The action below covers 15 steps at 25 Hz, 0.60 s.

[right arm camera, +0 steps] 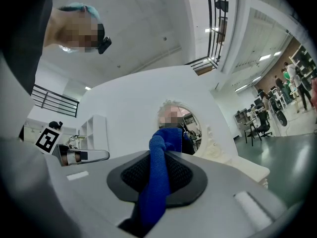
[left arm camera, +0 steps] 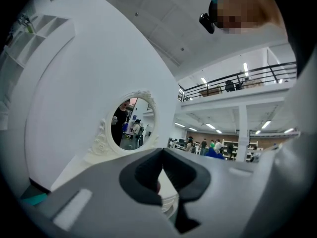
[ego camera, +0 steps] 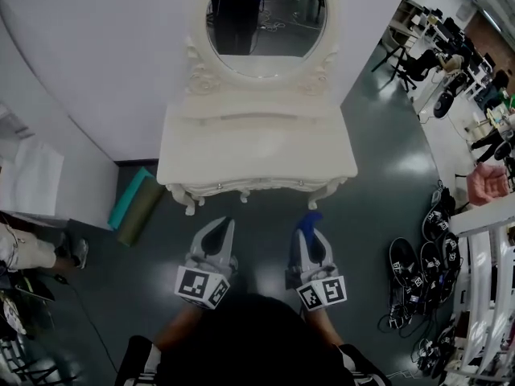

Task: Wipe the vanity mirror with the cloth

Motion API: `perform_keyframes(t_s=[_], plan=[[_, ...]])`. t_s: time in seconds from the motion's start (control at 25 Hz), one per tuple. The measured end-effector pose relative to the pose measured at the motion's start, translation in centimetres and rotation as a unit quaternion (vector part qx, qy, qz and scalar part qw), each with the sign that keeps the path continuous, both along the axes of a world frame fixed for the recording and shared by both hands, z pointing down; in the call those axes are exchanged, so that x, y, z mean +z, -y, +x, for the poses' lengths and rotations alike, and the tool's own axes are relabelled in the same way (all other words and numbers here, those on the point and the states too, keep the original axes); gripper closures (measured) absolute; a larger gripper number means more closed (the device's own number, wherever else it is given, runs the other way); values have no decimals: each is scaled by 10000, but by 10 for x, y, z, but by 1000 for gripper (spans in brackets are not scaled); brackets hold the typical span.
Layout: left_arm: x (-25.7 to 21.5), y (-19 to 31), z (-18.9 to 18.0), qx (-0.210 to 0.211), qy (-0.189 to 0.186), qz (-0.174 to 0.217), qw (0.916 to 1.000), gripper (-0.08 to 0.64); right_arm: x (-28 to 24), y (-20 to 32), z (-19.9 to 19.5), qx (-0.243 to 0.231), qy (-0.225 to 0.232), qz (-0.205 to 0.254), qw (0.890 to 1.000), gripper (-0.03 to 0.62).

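None of the wiping looks done, judging by how things stand now. The grey floor (ego camera: 386,175) takes up most of the head view, and the person stands on it facing a white wall.

Against that wall sits a white dressing table (ego camera: 257,147). Its tabletop looks bare, with no cloth or bottle lying on it. An oval mirror (ego camera: 265,14) in a carved white frame rises from the back of the tabletop. Its glass reflects the room and a standing figure. No smears or wiped patches can be made out on it from this far away.

Both tools are held low, in front of the table's front edge and well apart from the glass. The left gripper (ego camera: 219,225) has its jaws closed tip to tip, with nothing between them. The right gripper (ego camera: 308,225) has its jaws clamped on a blue cloth (right arm camera: 157,182). The cloth bunches up past the tips and trails down between the pads.

The cloth touches neither the tabletop nor the mirror. Having it in the jaws is the only part of the task that appears settled. What seems to be left is the whole wipe: lifting the cloth over the tabletop, pressing it to the glass and passing it across the oval.
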State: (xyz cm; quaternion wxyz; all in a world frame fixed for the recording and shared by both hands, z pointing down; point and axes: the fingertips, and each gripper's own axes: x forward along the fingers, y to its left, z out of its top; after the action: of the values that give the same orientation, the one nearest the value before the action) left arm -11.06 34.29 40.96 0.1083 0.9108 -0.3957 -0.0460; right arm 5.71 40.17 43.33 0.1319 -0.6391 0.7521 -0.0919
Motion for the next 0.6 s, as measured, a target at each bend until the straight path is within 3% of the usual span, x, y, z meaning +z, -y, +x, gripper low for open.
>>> perform_keyframes(t_s=[0.6], plan=[[-4,109,-36,119,-71,-52,9999,548,-5,113,-33,145,14,-28,9999,526]])
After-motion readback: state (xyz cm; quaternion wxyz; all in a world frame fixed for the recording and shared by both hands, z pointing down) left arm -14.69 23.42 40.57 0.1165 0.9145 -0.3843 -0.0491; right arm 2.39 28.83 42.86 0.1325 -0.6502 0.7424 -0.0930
